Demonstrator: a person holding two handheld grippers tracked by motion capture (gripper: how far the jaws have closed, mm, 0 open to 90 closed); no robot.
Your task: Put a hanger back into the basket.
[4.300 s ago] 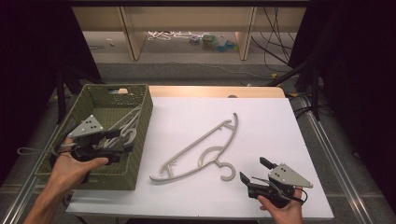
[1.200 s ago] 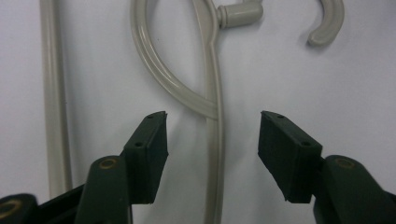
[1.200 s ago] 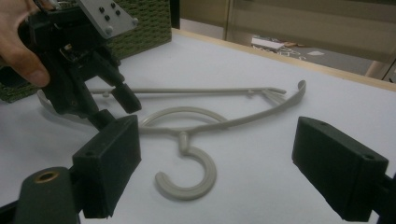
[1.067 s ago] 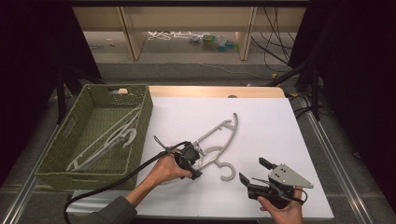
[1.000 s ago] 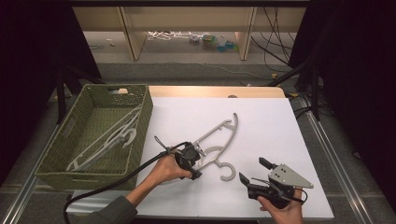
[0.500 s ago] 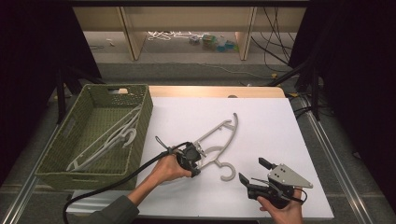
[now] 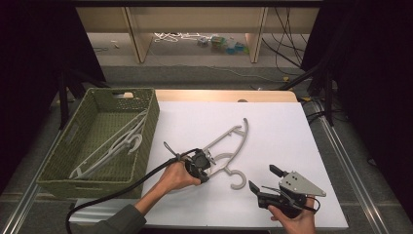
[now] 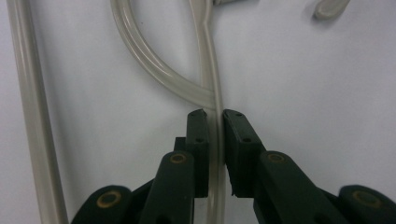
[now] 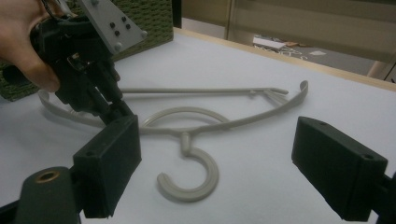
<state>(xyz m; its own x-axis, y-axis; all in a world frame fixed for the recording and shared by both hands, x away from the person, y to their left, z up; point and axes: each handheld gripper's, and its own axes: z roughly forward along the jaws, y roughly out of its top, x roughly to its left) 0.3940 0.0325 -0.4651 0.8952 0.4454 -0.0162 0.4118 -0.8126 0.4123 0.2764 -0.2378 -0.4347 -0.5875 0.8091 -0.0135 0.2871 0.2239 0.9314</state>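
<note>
The grey plastic hanger [image 7: 225,151] lies flat on the white surface [image 7: 272,126], near its middle, hook [image 7: 238,179] pointing toward 6 o'clock in the high view and the long arm running up toward 1 o'clock. The left gripper [image 7: 200,165] sits at the hanger's 8 o'clock end; in the left gripper view its jaws are closed tight on the thin arm of the hanger [image 8: 215,140], just below where the curved brace joins. The hanger looks to be resting on the surface, not yet lifted.

At 5 o'clock from the hanger, the right gripper [image 7: 265,183] is held low near the front edge, jaws spread wide and empty, aimed at the hook, well apart from it.

At 9 o'clock stands the green woven basket [image 7: 53,170], with one hanger in the basket [image 7: 114,146] lying aslant.

By my reading the work is moving hangers into the basket: one is in, the second is gripped, and lifting, carrying and releasing it remain.
</note>
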